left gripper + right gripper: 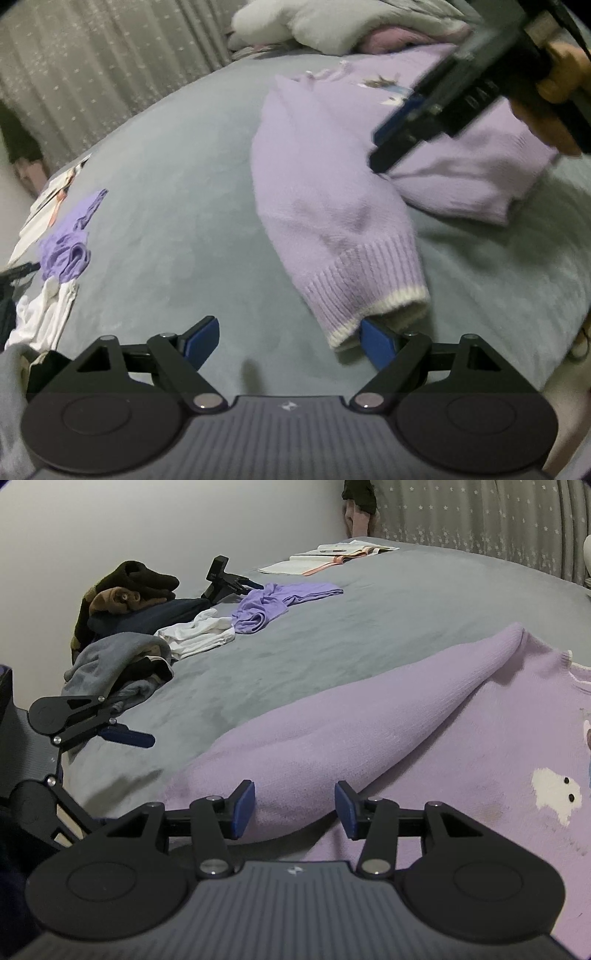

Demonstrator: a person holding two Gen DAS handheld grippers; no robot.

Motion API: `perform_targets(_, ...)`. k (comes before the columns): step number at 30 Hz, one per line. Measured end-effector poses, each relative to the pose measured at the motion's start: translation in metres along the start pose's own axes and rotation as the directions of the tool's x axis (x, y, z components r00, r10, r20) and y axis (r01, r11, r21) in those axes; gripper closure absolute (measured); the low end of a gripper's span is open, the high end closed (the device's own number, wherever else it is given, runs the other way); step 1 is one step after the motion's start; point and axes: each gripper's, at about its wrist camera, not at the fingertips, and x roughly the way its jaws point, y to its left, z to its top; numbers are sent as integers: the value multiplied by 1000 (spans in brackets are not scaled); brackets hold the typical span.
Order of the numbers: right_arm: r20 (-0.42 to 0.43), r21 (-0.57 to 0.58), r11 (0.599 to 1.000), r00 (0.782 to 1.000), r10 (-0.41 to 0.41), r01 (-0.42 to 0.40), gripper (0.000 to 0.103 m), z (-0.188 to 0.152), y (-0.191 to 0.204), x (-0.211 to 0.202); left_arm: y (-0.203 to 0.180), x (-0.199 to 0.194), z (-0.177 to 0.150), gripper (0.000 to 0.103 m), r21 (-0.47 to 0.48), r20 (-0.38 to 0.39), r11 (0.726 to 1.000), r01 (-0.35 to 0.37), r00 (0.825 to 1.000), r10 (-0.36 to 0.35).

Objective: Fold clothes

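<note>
1. Our lilac sweater [332, 184] lies mid-frame on the bed [166, 221], sleeve folded in.
2. Left gripper [288, 341] and right gripper [294, 805] both gape, holding nothing.
3. Heaped clothes [122, 635], upper left, await folding.

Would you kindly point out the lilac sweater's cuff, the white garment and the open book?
lilac sweater's cuff [373, 295], left wrist view, on the ribbed band.
white garment [197, 635], right wrist view, on its crumpled middle.
open book [325, 558], right wrist view, on its pages.
</note>
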Motion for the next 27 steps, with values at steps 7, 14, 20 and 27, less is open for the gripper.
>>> perform_targets(7,14,65,997,999,35,-36,50,-5,-5,-3,-1,-12,0,19,-18,57,994,112,992,-111)
perform_targets(14,23,197,979,998,57,-60,47,-25,-10,-2,-14,-6,3,16,42,69,995,91,993,-94)
perform_targets(20,44,216,974,997,59,-67,47,-33,-3,-8,-16,-1,12,16,18,134,996,83,987,-85)
perform_targets(27,77,232,969,995,67,-83,47,-33,2,-14,0,14,19,70,-124,151,973,194,973,-175)
